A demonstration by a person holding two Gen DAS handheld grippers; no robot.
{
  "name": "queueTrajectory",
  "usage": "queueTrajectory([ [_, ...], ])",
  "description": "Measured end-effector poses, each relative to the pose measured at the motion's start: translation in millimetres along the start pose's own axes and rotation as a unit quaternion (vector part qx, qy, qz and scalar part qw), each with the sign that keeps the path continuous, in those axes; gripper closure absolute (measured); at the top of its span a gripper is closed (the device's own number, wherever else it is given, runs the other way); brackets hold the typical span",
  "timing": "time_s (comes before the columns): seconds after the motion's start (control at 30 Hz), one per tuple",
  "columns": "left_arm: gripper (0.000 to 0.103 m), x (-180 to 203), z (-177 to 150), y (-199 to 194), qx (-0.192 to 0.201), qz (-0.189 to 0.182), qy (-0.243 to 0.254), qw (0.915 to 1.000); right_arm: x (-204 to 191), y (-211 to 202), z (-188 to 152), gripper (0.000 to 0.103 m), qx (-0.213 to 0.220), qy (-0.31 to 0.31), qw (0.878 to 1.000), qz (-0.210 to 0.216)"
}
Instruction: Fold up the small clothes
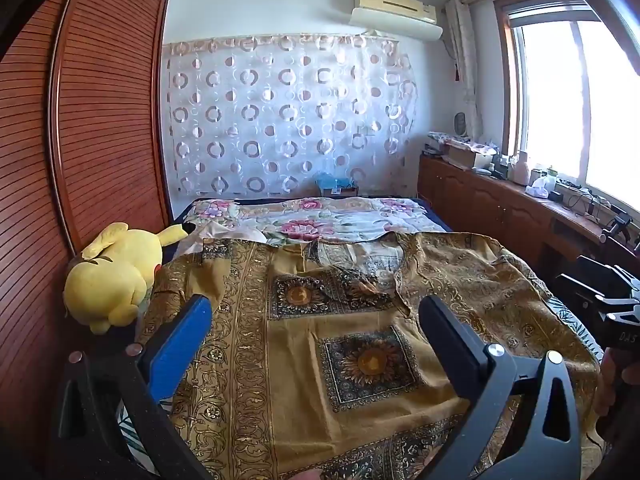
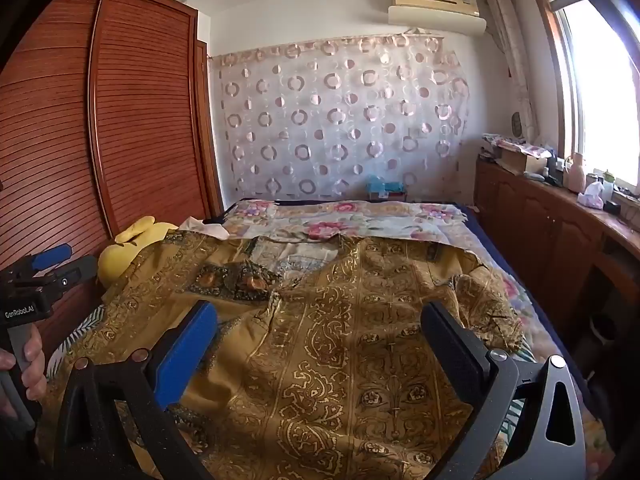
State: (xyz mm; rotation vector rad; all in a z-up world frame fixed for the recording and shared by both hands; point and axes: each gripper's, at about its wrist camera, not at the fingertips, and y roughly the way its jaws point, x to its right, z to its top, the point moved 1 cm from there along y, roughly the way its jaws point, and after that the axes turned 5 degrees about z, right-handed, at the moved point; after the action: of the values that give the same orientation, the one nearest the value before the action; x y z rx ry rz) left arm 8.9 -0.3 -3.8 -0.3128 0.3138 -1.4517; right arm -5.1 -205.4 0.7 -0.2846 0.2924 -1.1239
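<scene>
Garment point(image 1: 360, 320), gold-brown with paisley borders and dark sunflower squares, lies spread over the near half of the bed point(image 1: 436, 220). It is not flat: the far edge is rumpled and partly turned back, showing a pale lining near the middle. In the right wrist view the same garment point(image 2: 340, 340) has a bunched corner at its right side, lying on the floral sheet point(image 2: 320, 220).

Left gripper point(image 1: 316, 320): jaws stand wide apart above the cloth, nothing between them. One finger carries a blue pad point(image 1: 180, 344); the other is black. Whether the tips touch the fabric cannot be told.

Right gripper point(image 2: 320, 328): jaws likewise spread wide, nothing held, poised over the paisley border. Contact with the cloth cannot be told.

Each tool shows in the other's view: the right gripper body at the right edge of the left view, the left gripper point(image 2: 44, 268) at the left edge of the right view, with a hand point(image 2: 28, 364) on its handle.

Surroundings:
- Yellow plush point(image 1: 116, 276) at the bed's left edge, touching the garment's corner.
- Slatted wardrobe point(image 1: 100, 120) left of the bed.
- Circle-patterned curtain point(image 1: 288, 120) on the far wall.
- Window point(image 1: 580, 100) and cluttered low cabinet point(image 1: 480, 196) to the right.
</scene>
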Motion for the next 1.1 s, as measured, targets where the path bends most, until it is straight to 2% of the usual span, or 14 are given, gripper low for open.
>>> queueTrajectory([
  [1.1,0.0,0,0,-1,0.001,0.0,0.003,1.0,-1,-3,1,0.001,0.009,0.006,1.0,0.001],
])
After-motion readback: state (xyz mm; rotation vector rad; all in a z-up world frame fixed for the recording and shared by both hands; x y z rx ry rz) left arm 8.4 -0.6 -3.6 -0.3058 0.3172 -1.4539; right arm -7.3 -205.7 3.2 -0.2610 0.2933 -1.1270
